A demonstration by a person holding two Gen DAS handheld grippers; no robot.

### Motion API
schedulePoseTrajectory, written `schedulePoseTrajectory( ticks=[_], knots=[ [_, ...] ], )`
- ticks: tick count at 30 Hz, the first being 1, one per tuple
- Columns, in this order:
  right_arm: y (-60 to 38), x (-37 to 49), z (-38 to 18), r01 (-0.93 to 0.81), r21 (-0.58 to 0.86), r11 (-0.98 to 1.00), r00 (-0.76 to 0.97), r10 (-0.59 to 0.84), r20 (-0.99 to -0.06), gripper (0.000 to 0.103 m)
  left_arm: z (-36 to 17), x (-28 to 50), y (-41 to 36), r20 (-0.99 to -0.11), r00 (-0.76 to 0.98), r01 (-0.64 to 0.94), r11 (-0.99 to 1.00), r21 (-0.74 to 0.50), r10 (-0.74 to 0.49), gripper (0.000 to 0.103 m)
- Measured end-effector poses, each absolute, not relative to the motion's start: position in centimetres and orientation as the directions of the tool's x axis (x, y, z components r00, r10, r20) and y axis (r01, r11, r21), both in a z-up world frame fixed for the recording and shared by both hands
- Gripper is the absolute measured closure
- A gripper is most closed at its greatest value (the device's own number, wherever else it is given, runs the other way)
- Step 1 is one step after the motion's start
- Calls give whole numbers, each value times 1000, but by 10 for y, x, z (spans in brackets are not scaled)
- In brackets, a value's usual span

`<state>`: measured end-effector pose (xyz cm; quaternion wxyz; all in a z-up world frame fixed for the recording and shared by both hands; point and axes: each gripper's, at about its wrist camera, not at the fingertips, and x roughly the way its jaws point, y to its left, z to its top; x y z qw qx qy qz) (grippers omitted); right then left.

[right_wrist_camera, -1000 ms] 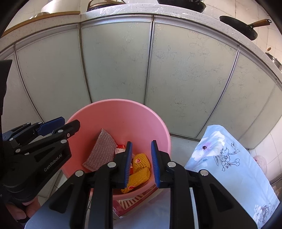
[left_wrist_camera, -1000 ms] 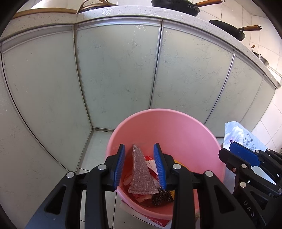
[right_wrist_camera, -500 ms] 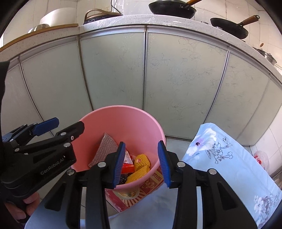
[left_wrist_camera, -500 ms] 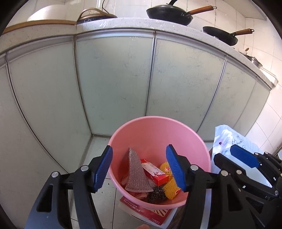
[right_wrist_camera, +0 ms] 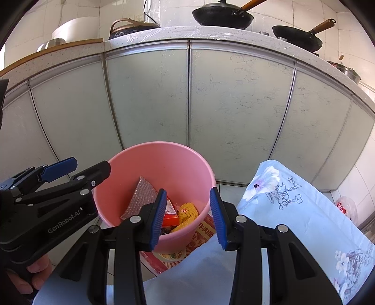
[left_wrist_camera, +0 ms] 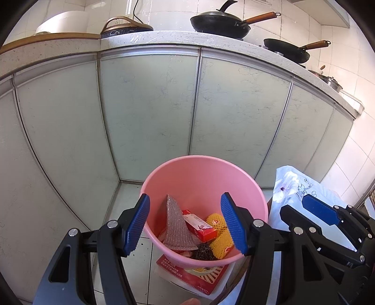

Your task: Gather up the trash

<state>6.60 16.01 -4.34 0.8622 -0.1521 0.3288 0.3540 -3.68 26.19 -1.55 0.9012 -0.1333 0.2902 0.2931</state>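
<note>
A pink bucket [left_wrist_camera: 201, 178] stands on the floor against the cabinets; it also shows in the right wrist view [right_wrist_camera: 161, 162]. Inside lie a piece of bubble wrap [left_wrist_camera: 177, 227], a red carton [left_wrist_camera: 199, 225], yellow foam fruit nets [left_wrist_camera: 221, 239] and a dark scrubber [left_wrist_camera: 204, 252]. My left gripper [left_wrist_camera: 186, 223] is open and empty, above and in front of the bucket. My right gripper [right_wrist_camera: 188, 214] is open and empty, above the bucket's right front rim. The bubble wrap [right_wrist_camera: 140, 197], carton [right_wrist_camera: 170, 212] and nets [right_wrist_camera: 187, 214] show in the right wrist view.
A red printed box [left_wrist_camera: 194, 274] lies under the bucket. A table with a blue floral cloth [right_wrist_camera: 293, 215] stands to the right. Glass cabinet doors [left_wrist_camera: 150, 112] stand behind. Woks [left_wrist_camera: 220, 22] sit on the counter [left_wrist_camera: 164, 38].
Both grippers have opened wide and pulled back and up from the bucket. The bubble wrap and the yellow net they were closed around now lie in the bucket.
</note>
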Motion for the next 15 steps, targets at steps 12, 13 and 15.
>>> schedulePoseTrajectory(
  ticks=[12, 13, 15],
  knots=[
    [143, 54, -37, -704, -17, 710, 545, 525, -654, 56, -6, -46, 243, -589, 670, -590, 806, -52, 452, 41],
    [142, 53, -37, -704, -15, 710, 545, 526, -653, 56, -5, -47, 241, -588, 670, -589, 807, -49, 453, 41],
    [139, 51, -36, -702, -15, 712, 547, 527, -650, 56, -3, -48, 238, -585, 672, -587, 809, -46, 454, 41]
  ],
)
